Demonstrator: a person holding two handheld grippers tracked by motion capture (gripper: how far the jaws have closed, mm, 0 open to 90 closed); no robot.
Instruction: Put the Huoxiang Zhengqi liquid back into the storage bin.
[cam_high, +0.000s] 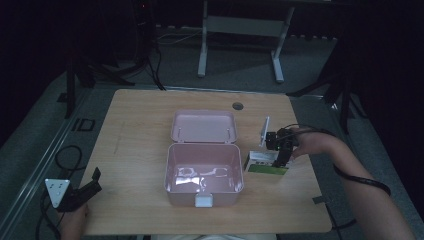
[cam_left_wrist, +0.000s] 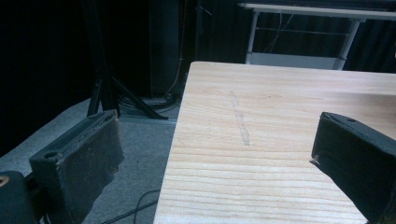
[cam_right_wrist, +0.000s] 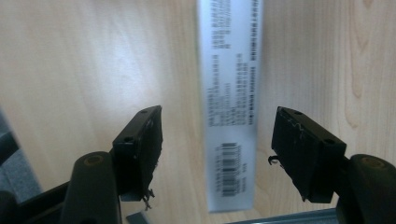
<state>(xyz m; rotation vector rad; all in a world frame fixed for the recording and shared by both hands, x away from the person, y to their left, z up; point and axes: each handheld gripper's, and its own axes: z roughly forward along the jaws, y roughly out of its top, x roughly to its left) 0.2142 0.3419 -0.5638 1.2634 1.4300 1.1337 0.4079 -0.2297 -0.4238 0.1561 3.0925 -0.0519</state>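
From above, the right hand-held gripper points down at a small white-and-green carton that lies on the wooden counter, just to the right of an open pink lunch box. The box's lid is folded back flat behind it, and its white latch faces the person. The right hand reaches in over the counter's right edge with a dark band around the forearm. The right gripper view adds what the high view cannot: the jaws stand well apart on either side of the carton's narrow printed face, with bare gaps on both sides, so nothing is clamped; small print and a barcode are visible, though too blurred to read. Across the counter, the left hand-held gripper hangs off the near left corner, well apart from the lunch box, with its grey three-cornered plate catching the light. Its own view shows its jaws spread wide with nothing between them, one over the grey floor and the other over the pale wood, and a faint scuff mark running along the grain.
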